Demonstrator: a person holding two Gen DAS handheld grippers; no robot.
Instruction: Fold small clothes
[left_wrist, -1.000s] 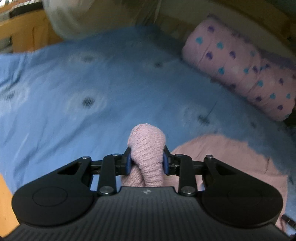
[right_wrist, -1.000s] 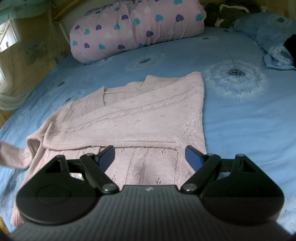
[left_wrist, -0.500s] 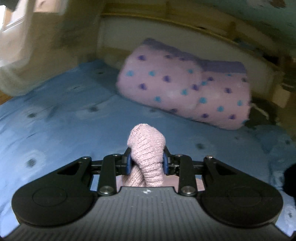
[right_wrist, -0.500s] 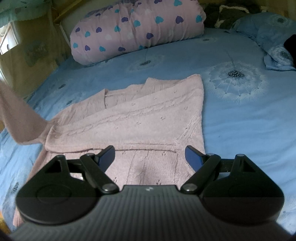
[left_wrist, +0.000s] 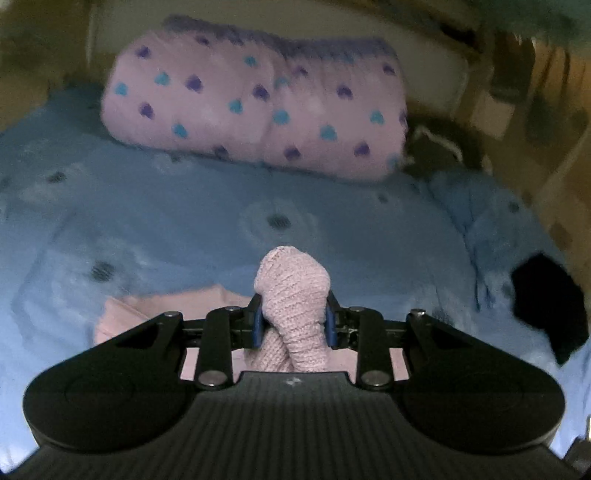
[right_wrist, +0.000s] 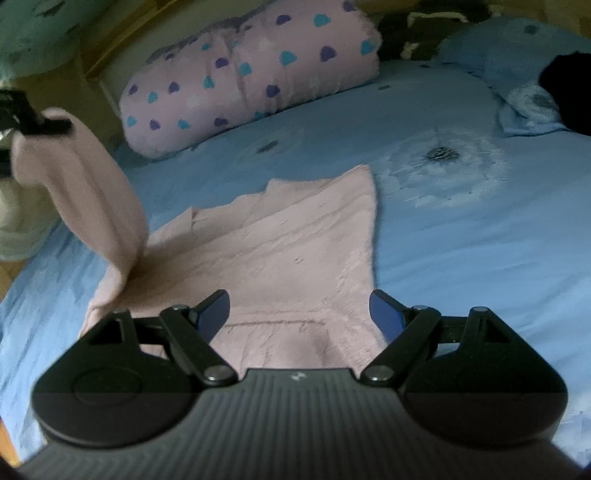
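A pink knitted sweater (right_wrist: 295, 243) lies partly folded on the blue bedsheet (right_wrist: 461, 236). My left gripper (left_wrist: 293, 323) is shut on the end of the sweater's sleeve (left_wrist: 295, 291) and holds it up in the air. In the right wrist view the raised sleeve (right_wrist: 85, 188) hangs at the left, with the left gripper (right_wrist: 29, 122) at its top. My right gripper (right_wrist: 299, 306) is open and empty, low over the sweater's near hem. The sweater's body (left_wrist: 147, 310) shows below the left gripper.
A pink rolled duvet with blue and purple hearts (right_wrist: 251, 74) lies at the head of the bed. A blue pillow (right_wrist: 517, 59) with a black item (right_wrist: 569, 92) on it sits at the right. A wooden bed frame (left_wrist: 535, 92) borders the bed.
My left gripper has lifted the sleeve up off the bed and swung it toward the sweater's body. The right gripper has stayed open over the hem, shifting slightly.
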